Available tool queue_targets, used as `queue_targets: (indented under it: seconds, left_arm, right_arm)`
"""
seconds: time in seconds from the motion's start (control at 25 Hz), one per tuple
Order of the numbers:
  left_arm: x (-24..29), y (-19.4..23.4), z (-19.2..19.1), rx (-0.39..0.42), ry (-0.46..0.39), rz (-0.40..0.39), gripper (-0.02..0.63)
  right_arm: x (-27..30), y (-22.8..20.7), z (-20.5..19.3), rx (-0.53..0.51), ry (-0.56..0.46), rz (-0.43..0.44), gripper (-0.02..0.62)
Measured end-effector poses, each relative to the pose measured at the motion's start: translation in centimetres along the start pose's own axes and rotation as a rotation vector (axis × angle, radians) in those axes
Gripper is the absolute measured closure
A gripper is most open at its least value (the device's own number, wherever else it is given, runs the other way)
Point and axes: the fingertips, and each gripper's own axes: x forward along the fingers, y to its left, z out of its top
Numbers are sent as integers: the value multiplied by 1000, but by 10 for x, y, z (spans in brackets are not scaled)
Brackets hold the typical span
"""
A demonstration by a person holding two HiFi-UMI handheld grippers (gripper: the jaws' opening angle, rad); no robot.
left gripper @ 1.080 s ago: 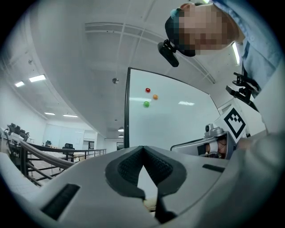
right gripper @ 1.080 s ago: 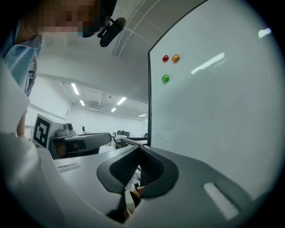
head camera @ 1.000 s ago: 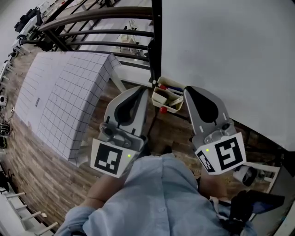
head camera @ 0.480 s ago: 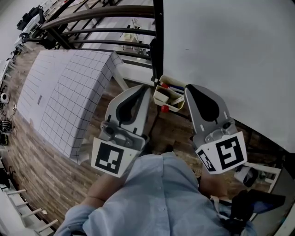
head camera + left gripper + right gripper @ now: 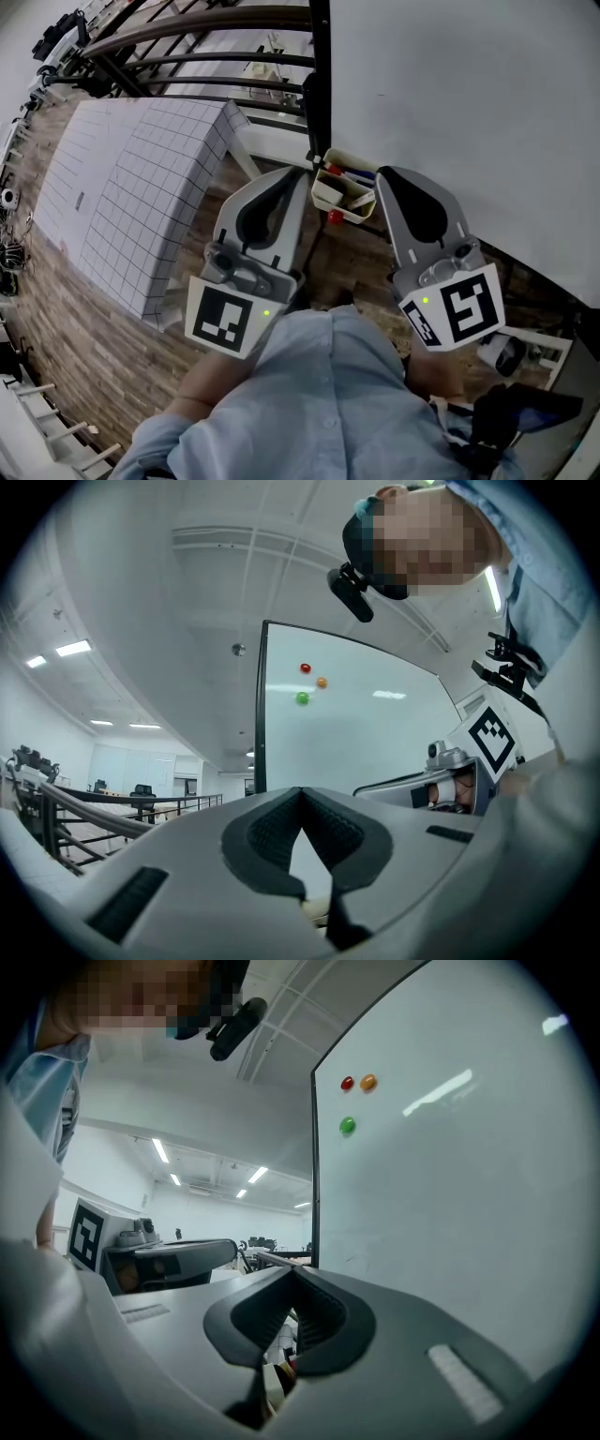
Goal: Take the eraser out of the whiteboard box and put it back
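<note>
White whiteboard [image 5: 469,112] fills the far right. Near it, the left gripper [image 5: 296,180] and right gripper [image 5: 384,178] are held either side of the cream whiteboard box [image 5: 323,199], the jaws of all 2 pressed together on nothing. Neither has shifted in the last second, so the task is judged paused. The eraser is held by neither and cannot be picked out among the box's markers [image 5: 352,175].

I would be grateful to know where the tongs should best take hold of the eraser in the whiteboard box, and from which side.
Come from above: the box has its opening facing up. I cannot pick out the eraser for sure among the pens; it may be the pale piece leaning inside. Grip its upper end, the part nearest the opening.
</note>
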Motion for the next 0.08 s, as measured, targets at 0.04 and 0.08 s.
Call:
queue_targets:
  seconds: [0.04,0.08]
  left_arm:
    - [1,0,0,1,-1,-1,607]
    - [2,-1,-1,2,-1,-3,607]
  right_arm:
    - [0,-1,0,0,-1,0,595]
    - [0,-2,0,-1,-2,0,595]
